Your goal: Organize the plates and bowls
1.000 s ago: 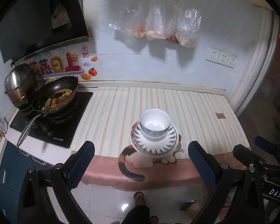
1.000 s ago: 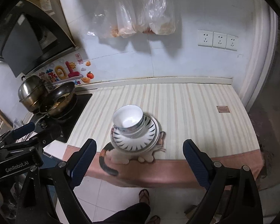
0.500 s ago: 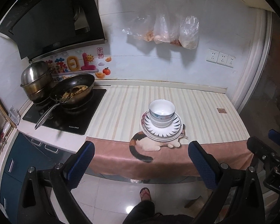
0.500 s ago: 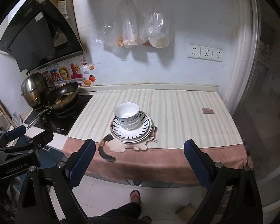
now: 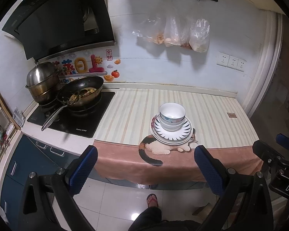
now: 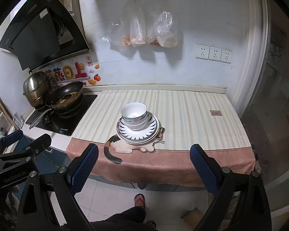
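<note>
Two white bowls (image 5: pixel 172 116) are nested on a stack of plates (image 5: pixel 185 133) with black rays, on the striped counter near its front edge; the bowls (image 6: pixel 134 116) and plates (image 6: pixel 151 129) show in the right wrist view too. My left gripper (image 5: pixel 145 170) is open and empty, held back over the floor in front of the counter. My right gripper (image 6: pixel 143 168) is open and empty, also back from the counter. Each gripper shows at the edge of the other's view.
A wok with food (image 5: pixel 80 94) and a steel pot (image 5: pixel 42 82) sit on the black hob (image 5: pixel 73 119) at the left. A pink cloth with a cat picture (image 5: pixel 160 148) hangs over the counter's front edge. Plastic bags (image 5: pixel 175 32) hang on the wall. The person's foot (image 5: pixel 152 200) is below.
Both grippers have drawn back and away from the counter; the stack looks smaller and farther. The bowls and plates have not moved. Both grippers stay open.
</note>
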`<state>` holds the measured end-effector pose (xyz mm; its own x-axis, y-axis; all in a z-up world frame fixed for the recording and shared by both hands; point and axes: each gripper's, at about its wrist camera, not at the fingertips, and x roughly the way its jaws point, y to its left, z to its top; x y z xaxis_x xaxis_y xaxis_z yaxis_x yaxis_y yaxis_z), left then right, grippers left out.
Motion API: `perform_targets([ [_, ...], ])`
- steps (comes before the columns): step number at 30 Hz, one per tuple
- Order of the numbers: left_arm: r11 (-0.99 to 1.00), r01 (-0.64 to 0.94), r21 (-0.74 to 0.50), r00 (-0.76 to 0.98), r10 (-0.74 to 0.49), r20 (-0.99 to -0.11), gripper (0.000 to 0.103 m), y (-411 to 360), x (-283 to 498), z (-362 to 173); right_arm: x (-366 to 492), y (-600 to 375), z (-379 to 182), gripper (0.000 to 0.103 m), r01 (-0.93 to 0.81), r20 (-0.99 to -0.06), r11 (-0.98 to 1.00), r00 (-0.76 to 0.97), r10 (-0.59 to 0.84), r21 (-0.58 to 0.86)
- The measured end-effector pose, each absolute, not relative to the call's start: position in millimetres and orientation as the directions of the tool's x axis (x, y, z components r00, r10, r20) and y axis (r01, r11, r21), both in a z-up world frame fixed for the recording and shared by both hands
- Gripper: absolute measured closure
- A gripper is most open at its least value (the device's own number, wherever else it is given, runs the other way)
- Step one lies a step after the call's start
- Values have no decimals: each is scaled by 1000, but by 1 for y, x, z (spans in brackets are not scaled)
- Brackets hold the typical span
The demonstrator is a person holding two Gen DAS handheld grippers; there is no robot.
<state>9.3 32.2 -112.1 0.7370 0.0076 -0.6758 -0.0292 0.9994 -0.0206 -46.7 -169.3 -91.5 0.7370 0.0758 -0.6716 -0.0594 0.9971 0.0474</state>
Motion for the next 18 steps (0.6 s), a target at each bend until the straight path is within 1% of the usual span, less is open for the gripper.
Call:
perform_targets([
  [18,999,-31,-16,751,12,-660,0,32,10,-103,-28,-167,-86,5,-64,-661,997,746,81,51],
])
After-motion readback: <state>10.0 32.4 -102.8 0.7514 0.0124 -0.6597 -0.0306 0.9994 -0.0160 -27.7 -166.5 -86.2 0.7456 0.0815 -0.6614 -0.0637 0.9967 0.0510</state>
